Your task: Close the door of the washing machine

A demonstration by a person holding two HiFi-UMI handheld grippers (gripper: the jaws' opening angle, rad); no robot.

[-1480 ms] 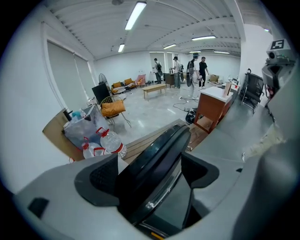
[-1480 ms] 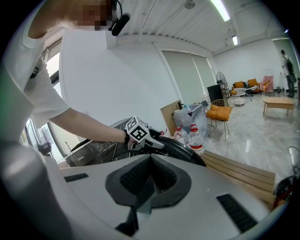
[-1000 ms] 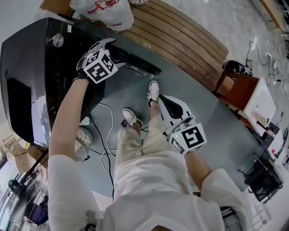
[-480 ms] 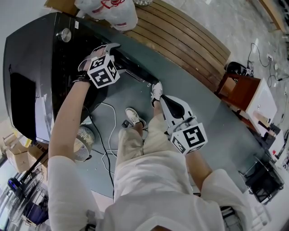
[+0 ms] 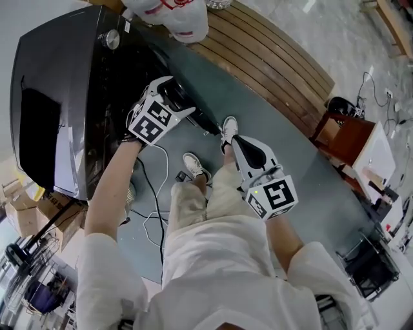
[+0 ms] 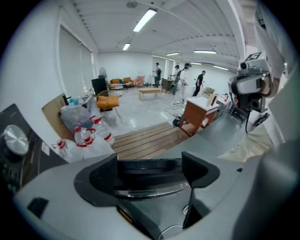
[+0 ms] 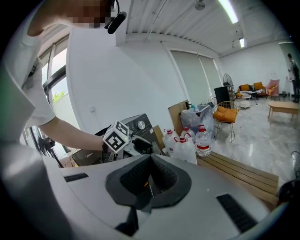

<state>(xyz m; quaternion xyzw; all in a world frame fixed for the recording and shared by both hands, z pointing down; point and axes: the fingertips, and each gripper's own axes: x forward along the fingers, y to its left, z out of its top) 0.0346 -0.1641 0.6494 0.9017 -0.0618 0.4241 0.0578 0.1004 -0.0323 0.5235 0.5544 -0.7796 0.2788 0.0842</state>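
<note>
Now, the door: the door is not closed. In the head view it juts out from the front of the washing machine toward the right, with a clear gap behind it.
Door up close: in the left gripper view its dark curved rim and glass lie straight across my line of sight.
Left gripper: my left gripper is at the door's outer side. Its fingers are spread wide, with the rim lying between them. I can't tell whether they touch it, and I see no pinch.
Right gripper: my right gripper hangs by my right leg, well apart from the machine. Its fingers are pressed together on nothing.
Done: I judge the swing to be part-way, with my left gripper placed to push.
Left to do: by my reading, the door has to go the rest of the way in until it sits flush and latches. No view shows a latch, so I can't say how near that is.
Machine: black top, with a round knob at its far end.
Around: wooden boards on the floor to the far right, a bag of bottles at their far left end, and cables on the floor by my feet.
</note>
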